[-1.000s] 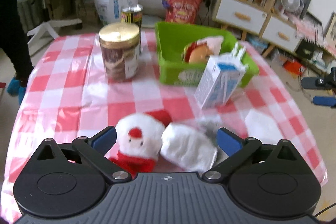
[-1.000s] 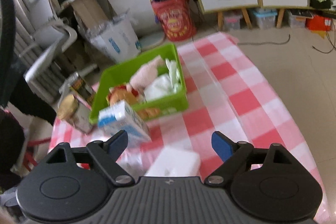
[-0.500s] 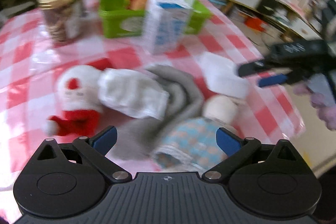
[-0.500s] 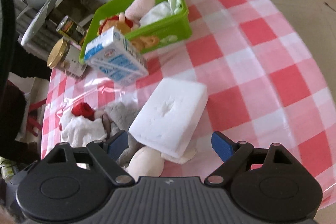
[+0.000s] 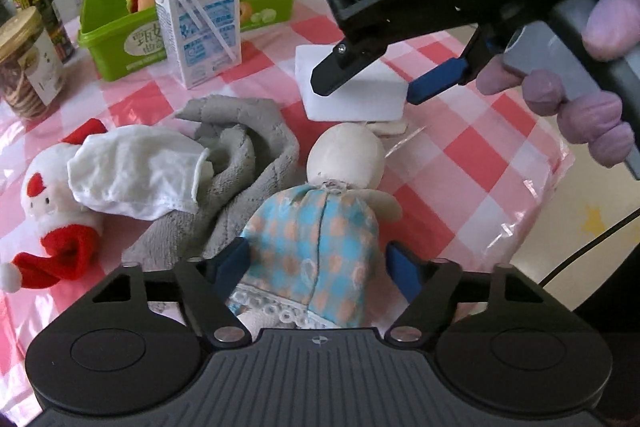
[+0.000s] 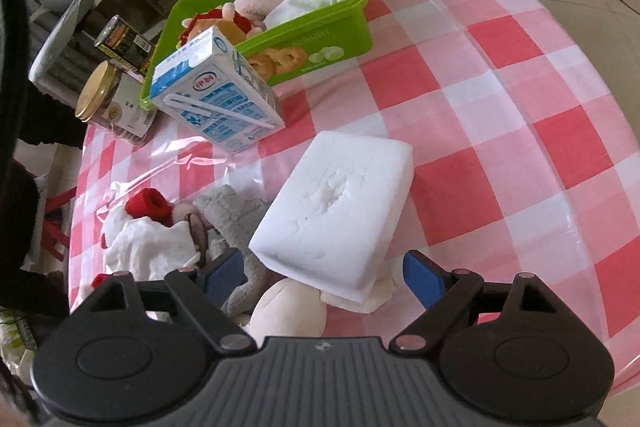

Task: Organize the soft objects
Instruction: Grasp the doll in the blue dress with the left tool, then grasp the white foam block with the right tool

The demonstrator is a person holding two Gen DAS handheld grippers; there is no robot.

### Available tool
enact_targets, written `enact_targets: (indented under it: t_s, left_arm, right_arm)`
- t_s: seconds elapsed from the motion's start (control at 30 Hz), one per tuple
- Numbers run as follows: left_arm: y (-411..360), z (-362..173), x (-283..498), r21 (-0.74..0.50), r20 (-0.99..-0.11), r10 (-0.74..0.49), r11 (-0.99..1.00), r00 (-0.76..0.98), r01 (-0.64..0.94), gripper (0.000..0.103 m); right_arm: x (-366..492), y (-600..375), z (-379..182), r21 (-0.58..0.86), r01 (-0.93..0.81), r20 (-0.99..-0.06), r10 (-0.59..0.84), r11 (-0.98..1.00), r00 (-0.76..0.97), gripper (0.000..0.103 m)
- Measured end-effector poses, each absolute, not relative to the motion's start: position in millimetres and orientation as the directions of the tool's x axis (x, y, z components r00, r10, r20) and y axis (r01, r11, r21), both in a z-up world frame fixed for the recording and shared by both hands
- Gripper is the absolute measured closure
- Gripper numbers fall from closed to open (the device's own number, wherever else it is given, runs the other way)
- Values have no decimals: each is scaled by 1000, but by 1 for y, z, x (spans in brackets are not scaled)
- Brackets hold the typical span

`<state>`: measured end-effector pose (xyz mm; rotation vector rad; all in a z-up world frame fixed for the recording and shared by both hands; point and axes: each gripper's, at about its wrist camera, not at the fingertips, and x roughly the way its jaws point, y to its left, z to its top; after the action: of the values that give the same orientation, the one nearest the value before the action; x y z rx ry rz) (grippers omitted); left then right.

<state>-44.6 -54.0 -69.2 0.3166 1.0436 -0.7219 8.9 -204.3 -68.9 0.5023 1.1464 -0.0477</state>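
Now both grippers have dropped in close: left gripper point(image 5: 318, 263) spread around the doll point(image 5: 320, 227), apparently not yet squeezing, right gripper point(image 6: 324, 273) spread over the sponge point(image 6: 340, 211), so grabs look imminent.

A glossy clear plastic film covers the red-and-white checked tablecloth point(image 6: 500, 115). The white rectangular foam sponge point(image 6: 340, 215) looks matt and pitted. The grey towel point(image 5: 248, 163) is fuzzy terry cloth. The glossy green plastic bin point(image 6: 320, 39) holds plush toys. The blue-and-white milk carton point(image 5: 200, 23) is smooth printed paperboard. The jar's gold lid point(image 6: 94, 91) looks metallic.
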Motion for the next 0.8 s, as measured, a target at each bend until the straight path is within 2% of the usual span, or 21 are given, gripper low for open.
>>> enact_targets:
  t_s: [0.13,0.27,0.33,0.4,0.47,0.5,0.53,0.8]
  left_arm:
    - [-55,-74,-43,-58,-875,-361,738,322,672,46]
    - [-54,-75,-41,-76,-877,-365,747,311,661,62]
    - [-54,-74,-41,-79,-876,-368,749,313,658,64]
    - [-55,-72,-42,-80,-873,-372,748,316,659,67]
    - [-54,-68,-43,-89,-867,-385,746,317,660,69]
    - [-52,-65,-43,-96,-862,-394,744,319,661,70]
    - [-51,-63,-43,-103,-857,-403,744,320,660,70]
    - [-42,-47,-39,-156,-828,-451,756,333,636,72]
  right_arm:
    - [11,-202,-73,346,293,-884,205,891,421,31]
    - [12,-202,-76,345,294,-882,201,891,426,32]
    - [12,-203,-77,353,302,-879,203,885,432,34]
    - [11,-204,-77,363,310,-873,204,879,442,47]
    - [10,-206,-76,366,311,-869,202,877,452,50]
    - [9,-207,-74,370,308,-864,202,877,462,71]
    - [9,-208,-73,373,300,-860,206,878,466,77]
    - [5,-221,-66,367,309,-855,187,877,484,79]
